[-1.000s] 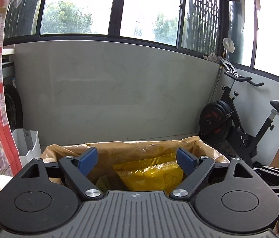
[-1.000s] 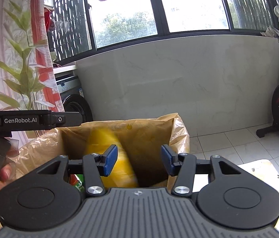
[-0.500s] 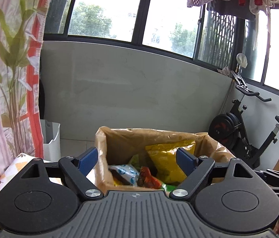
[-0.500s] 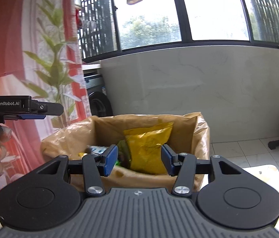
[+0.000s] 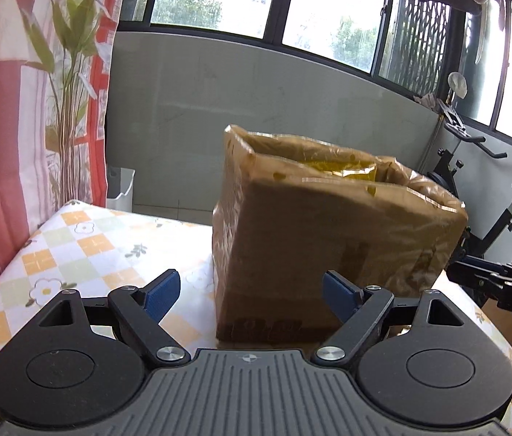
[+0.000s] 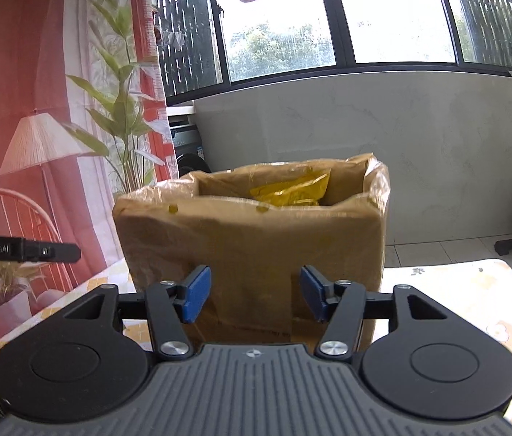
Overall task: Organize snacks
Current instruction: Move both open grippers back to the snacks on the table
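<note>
A brown cardboard box lined with clear plastic stands on the table; it also shows in the right wrist view. A yellow snack bag pokes up inside it, also seen from the right. My left gripper is open and empty, low in front of the box. My right gripper is open and empty, also close in front of the box. Other snacks inside are hidden by the box wall.
The table has a checked floral cloth. An exercise bike stands at the right. A red curtain with a plant print hangs at the left. A white bin stands on the floor beyond the table.
Both grippers have pulled back and dropped from above the box opening to in front of its side wall. The snacks inside are now mostly hidden. Both grippers stay open.
</note>
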A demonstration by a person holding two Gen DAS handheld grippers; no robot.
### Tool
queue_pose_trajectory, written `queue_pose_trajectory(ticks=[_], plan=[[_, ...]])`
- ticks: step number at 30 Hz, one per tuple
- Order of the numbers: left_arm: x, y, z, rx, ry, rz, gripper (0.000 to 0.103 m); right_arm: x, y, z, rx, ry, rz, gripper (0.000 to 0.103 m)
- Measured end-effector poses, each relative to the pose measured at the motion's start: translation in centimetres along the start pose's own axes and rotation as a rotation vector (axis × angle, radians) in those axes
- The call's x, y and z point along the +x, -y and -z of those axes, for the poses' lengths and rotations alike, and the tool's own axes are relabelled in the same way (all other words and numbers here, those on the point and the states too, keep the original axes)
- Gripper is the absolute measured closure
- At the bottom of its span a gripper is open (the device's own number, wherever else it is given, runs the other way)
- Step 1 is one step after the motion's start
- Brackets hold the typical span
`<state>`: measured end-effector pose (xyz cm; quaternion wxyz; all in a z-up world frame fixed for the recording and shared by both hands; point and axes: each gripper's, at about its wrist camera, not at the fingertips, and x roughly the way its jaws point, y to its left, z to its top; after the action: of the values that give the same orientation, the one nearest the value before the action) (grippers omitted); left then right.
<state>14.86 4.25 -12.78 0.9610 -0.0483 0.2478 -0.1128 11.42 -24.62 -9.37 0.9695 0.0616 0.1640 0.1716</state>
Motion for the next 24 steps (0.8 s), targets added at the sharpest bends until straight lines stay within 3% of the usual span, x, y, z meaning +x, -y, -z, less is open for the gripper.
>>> queue_pose_trajectory(ticks=[7,12,16,24], plan=[[0.9,0.2,4.6,-0.008,-0.060,-0.011,0.017,0.6,0.3,3.4,-0.020,-0.088,0.018,0.044],[1.4,0.2,6.8,-0.021,-0.109,-0.019,0.020,2.5,1.5,7.3,-0.033,-0.220,0.053,0.041],[1.5,-0.1,7.4,-0.037,-0.133,-0.020,0.021,4.4,1.8,9.7,-0.041,-0.311,0.073,0.027],[1.3,0.8,8.2,0.006,-0.138,-0.038,0.021,6.7,1.3,11.2,-0.047,-0.367,0.094,0.024]])
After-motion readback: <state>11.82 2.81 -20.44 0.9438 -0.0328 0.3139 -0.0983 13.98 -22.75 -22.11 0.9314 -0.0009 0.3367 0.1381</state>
